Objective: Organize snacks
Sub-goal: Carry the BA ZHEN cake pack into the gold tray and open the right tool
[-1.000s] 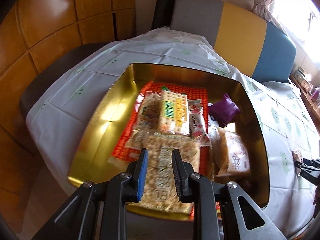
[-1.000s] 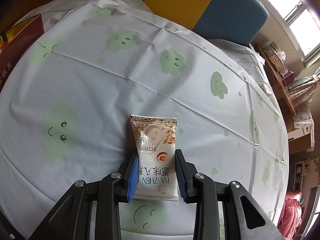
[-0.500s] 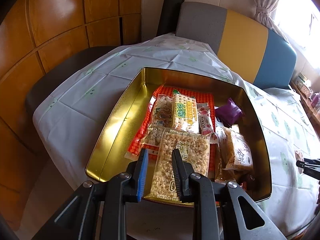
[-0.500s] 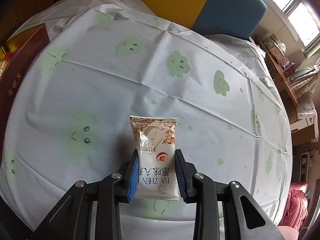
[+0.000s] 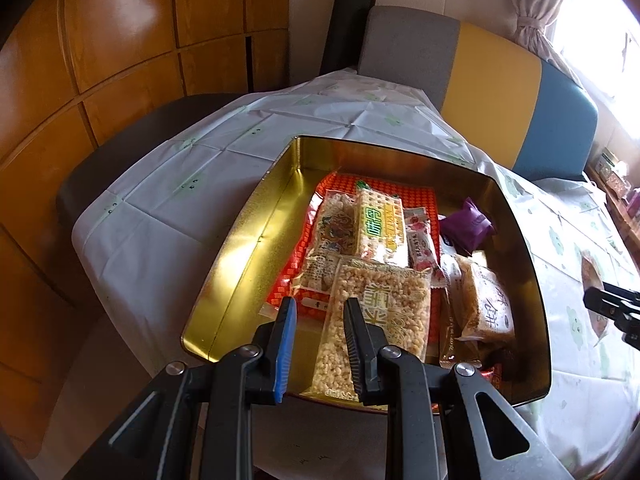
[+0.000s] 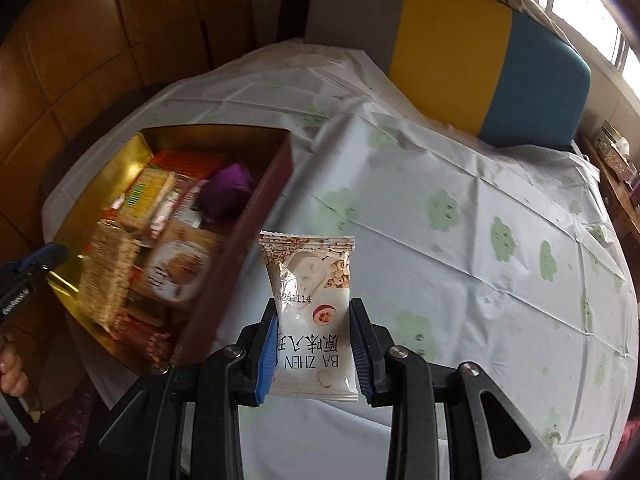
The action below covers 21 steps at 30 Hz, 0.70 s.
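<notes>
We see the right gripper [image 6: 314, 344] pinching a white snack packet [image 6: 310, 308] at lower centre, gold tin [image 6: 236, 264] of snacks at left. Left gripper [image 5: 320, 344] slightly spread, empty, over tin's near edge.

The gold tin box [image 5: 240, 248] is polished metal inside, mirror-glossy and catching the light; its outer wall [image 6: 240, 248] looks matt maroon. The puffed-rice pack [image 5: 384, 312] is clear, shiny plastic film over rough, grainy contents. The white snack packet [image 6: 310, 300] is glossy plastic film with crimped, serrated ends. The tablecloth [image 6: 440, 260] is thin, smooth, creased sheet with a faint sheen. The wall panels [image 5: 100, 60] are varnished wood, glossy. The sofa back [image 5: 500, 80] is matt woven fabric. The gripper fingers [image 5: 356, 344] are matt black plastic, ribbed.
</notes>
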Each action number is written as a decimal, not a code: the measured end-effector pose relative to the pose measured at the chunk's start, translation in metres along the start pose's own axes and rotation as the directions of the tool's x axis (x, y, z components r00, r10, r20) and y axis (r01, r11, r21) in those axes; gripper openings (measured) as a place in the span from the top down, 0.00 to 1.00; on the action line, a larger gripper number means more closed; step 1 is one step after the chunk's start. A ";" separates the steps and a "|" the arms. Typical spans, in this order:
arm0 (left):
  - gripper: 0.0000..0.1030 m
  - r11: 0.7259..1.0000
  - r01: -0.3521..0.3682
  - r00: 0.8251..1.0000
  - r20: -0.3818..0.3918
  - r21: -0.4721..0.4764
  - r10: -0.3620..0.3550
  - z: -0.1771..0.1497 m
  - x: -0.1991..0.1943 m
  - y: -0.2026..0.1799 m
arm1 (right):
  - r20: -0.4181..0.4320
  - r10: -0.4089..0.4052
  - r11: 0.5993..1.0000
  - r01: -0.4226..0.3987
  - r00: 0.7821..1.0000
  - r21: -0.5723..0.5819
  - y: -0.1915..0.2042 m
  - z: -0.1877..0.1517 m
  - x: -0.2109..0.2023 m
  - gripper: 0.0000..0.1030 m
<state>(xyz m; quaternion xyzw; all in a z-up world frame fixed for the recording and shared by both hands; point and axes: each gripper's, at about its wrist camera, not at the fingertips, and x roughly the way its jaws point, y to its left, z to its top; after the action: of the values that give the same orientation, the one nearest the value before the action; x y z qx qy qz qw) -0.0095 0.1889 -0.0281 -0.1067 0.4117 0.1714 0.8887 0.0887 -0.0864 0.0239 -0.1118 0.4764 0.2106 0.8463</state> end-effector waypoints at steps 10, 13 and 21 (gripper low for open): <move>0.76 0.997 -0.047 0.999 0.005 -0.069 0.048 0.002 0.001 0.030 | 0.011 0.146 0.986 -0.145 0.989 -0.083 0.109 0.027 0.014 0.68; 0.76 0.994 -0.063 0.998 0.004 -0.090 0.063 0.001 0.001 0.040 | 0.005 0.154 0.985 -0.153 0.988 -0.085 0.131 0.032 0.027 0.68; 0.76 0.990 -0.089 0.996 0.009 -0.112 0.091 0.001 0.003 0.052 | 0.064 0.132 0.989 -0.126 0.989 -0.082 0.162 0.027 0.040 0.68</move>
<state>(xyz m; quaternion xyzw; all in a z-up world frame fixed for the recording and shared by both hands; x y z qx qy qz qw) -0.0275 0.2375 -0.0322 -0.1362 0.3998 0.2348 0.8755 0.0527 0.0780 0.0058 -0.1062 0.4447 0.2870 0.8418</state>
